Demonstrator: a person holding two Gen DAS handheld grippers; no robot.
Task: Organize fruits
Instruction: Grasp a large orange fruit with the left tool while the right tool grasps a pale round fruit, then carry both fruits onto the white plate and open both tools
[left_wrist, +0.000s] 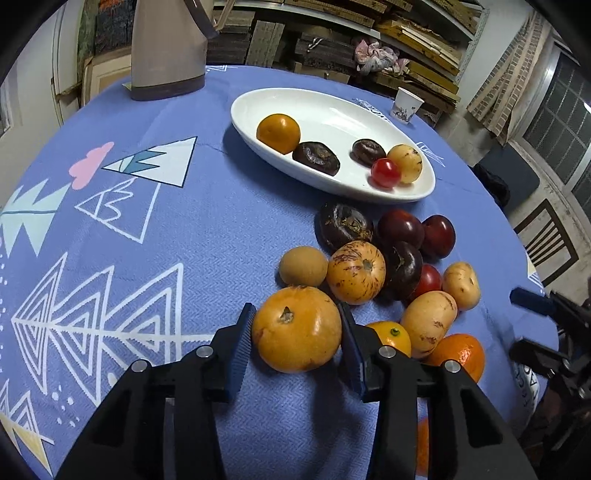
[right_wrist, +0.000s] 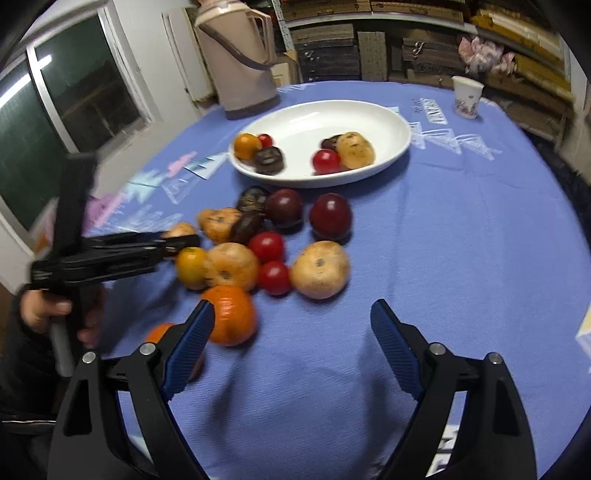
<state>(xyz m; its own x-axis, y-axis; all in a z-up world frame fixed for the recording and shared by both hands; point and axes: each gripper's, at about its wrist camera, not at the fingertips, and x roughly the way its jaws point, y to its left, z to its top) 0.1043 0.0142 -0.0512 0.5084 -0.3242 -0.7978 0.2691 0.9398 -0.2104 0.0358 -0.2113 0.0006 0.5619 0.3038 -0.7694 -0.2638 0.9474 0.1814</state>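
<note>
My left gripper (left_wrist: 297, 325) is shut on a large yellow-orange fruit (left_wrist: 296, 329), its blue pads against both sides, at the near edge of a pile of fruits (left_wrist: 388, 266) on the blue tablecloth. A white oval plate (left_wrist: 332, 110) beyond the pile holds several fruits, among them an orange one (left_wrist: 278, 133) and a red tomato (left_wrist: 385, 172). My right gripper (right_wrist: 291, 328) is open and empty above bare cloth, near an orange (right_wrist: 231, 314). The plate (right_wrist: 369, 122) and the left gripper (right_wrist: 177, 242) also show in the right wrist view.
A beige thermos jug (left_wrist: 168, 48) stands at the table's far left. A paper cup (left_wrist: 406, 104) stands far right of the plate. Shelves of stacked boards (left_wrist: 369, 44) lie behind the table, and a chair (left_wrist: 546, 240) is at the right.
</note>
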